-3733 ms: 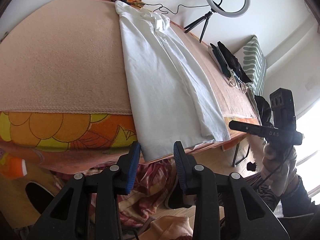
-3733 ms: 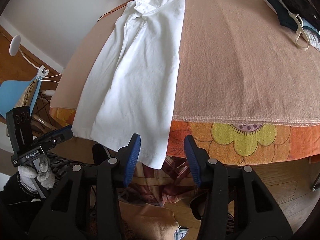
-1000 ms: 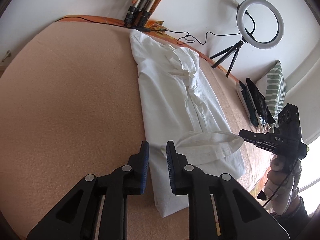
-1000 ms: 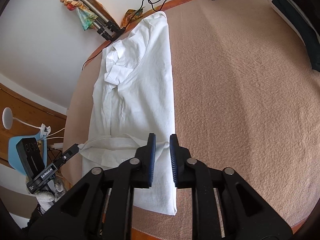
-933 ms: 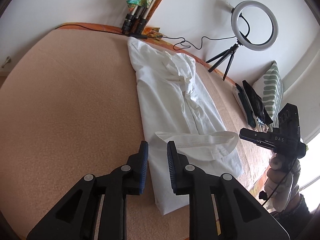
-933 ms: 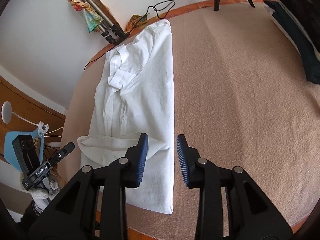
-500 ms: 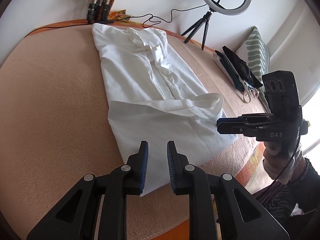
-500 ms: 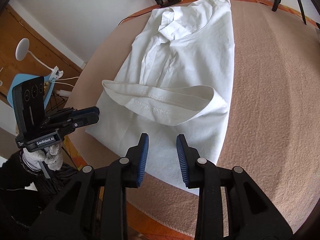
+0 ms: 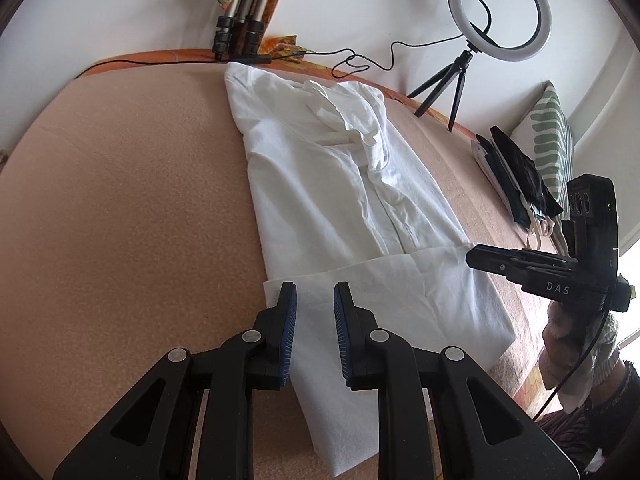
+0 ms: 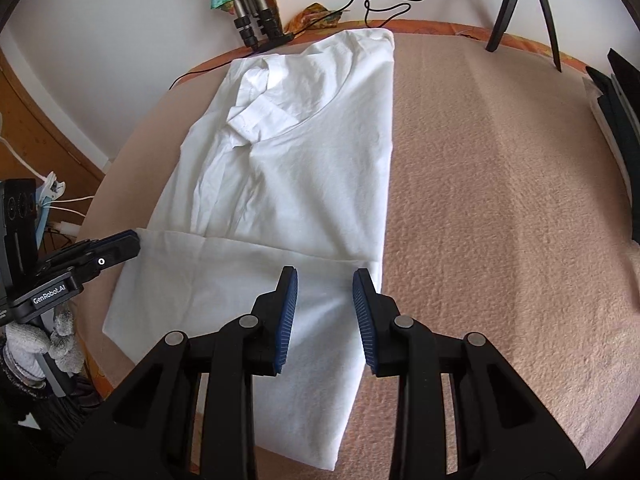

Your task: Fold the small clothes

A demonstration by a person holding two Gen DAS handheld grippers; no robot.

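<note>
A white collared shirt point(image 9: 332, 184) lies lengthwise on the tan blanket point(image 9: 120, 208), its sides folded in and its hem end folded up over the body point(image 9: 384, 300). It also shows in the right wrist view point(image 10: 288, 168), with the folded hem part point(image 10: 224, 296) nearest. My left gripper point(image 9: 314, 298) is open and empty above the fold's left corner. My right gripper point(image 10: 325, 284) is open and empty above the fold's right corner. Each gripper shows in the other's view: the right gripper point(image 9: 480, 258) and the left gripper point(image 10: 130, 240), both at the fold's edges.
A ring light on a tripod point(image 9: 500, 8) stands at the back right. Folded tripod legs point(image 9: 240, 32) and a cable point(image 9: 360, 60) lie behind the collar. Dark clothes point(image 9: 516, 176) and a striped pillow point(image 9: 552, 140) sit at the right. The table's edge is near at the right point(image 9: 520, 376).
The raised, rolled hem has been laid down flat over the shirt's body. Both grippers have let go of it and opened wider. They now hover over the fold's near corners.
</note>
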